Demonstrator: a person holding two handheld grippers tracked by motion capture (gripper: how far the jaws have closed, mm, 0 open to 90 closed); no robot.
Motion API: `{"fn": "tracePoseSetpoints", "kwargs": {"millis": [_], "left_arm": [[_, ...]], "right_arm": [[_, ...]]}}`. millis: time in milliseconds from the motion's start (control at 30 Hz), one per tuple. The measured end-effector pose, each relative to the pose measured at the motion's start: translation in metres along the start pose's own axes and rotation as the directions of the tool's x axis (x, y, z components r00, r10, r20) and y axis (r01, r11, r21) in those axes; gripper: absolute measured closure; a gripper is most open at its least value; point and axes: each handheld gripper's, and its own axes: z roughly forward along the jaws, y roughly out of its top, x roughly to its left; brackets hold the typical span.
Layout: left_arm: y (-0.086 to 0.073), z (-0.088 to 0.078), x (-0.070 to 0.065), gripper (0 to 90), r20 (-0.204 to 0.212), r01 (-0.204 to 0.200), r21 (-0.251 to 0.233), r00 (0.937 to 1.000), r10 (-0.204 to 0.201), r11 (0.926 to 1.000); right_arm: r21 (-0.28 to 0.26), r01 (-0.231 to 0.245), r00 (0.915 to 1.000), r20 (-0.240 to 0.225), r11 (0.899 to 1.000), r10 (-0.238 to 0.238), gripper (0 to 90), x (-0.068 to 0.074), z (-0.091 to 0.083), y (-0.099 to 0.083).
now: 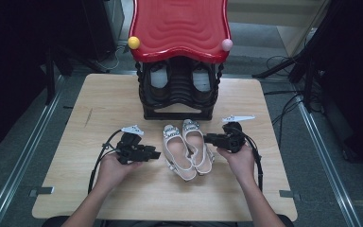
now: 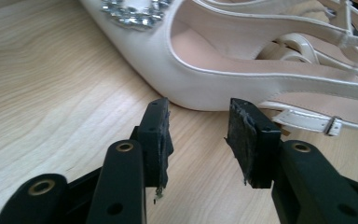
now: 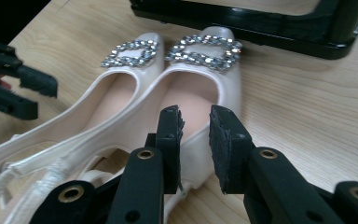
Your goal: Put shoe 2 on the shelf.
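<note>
white shoes (image 1: 187, 148) side by side (on table) | left tool (image 1: 157, 154) released | right tool (image 1: 207, 138) released

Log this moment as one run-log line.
left gripper: open, beside left shoe | right gripper: open, at right shoe side wall | shoes: side by side on table

My left gripper (image 1: 155, 154) and right gripper (image 1: 208, 138) are matte black, each topped with a pale grey three-cornered plate and trailing a black cable that loops back past my bare forearms. Up close, my fingers (image 2: 154, 140) are flat black blocks faced with worn, ragged-edged rubber pads, carried on black arms set with brass-ringed rivet holes.
</note>
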Motion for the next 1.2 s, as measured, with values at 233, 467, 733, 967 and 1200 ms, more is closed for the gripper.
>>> {"fn": "tracePoseSetpoints", "kwargs": {"millis": [233, 467, 733, 967, 1200], "left_arm": [[-0.001, -0.007, 0.006, 54.6, -0.011, 0.008, -0.017, 0.9999, -0.009, 0.9998], [-0.001, -0.010, 0.011, 51.6, -0.029, 0.015, -0.020, 0.9994, -0.016, 0.9997], [-0.002, -0.014, 0.016, 48.9, -0.041, 0.020, -0.023, 0.9989, -0.021, 0.9995], [0.000, -0.015, 0.017, 47.7, -0.055, 0.013, -0.026, 0.9984, -0.015, 0.9996], [0.004, -0.013, 0.017, 47.7, -0.056, 0.001, -0.024, 0.9984, -0.002, 0.9997]], "right_arm": [[-0.001, 0.024, 0.9997, -0.011, 1.000, -0.024, 72.7, 0.011, -0.002, 0.004], [0.001, 0.048, 0.9986, -0.021, 0.999, -0.048, 71.3, 0.022, -0.004, 0.008], [0.021, 0.073, 0.9965, -0.042, 0.997, -0.072, 68.0, 0.035, 0.001, 0.009], [0.050, 0.104, 0.9937, -0.047, 0.993, -0.102, 65.8, 0.046, 0.002, 0.014], [0.109, 0.100, 0.9945, -0.042, 0.989, -0.096, 62.1, 0.053, 0.011, 0.018]]}}
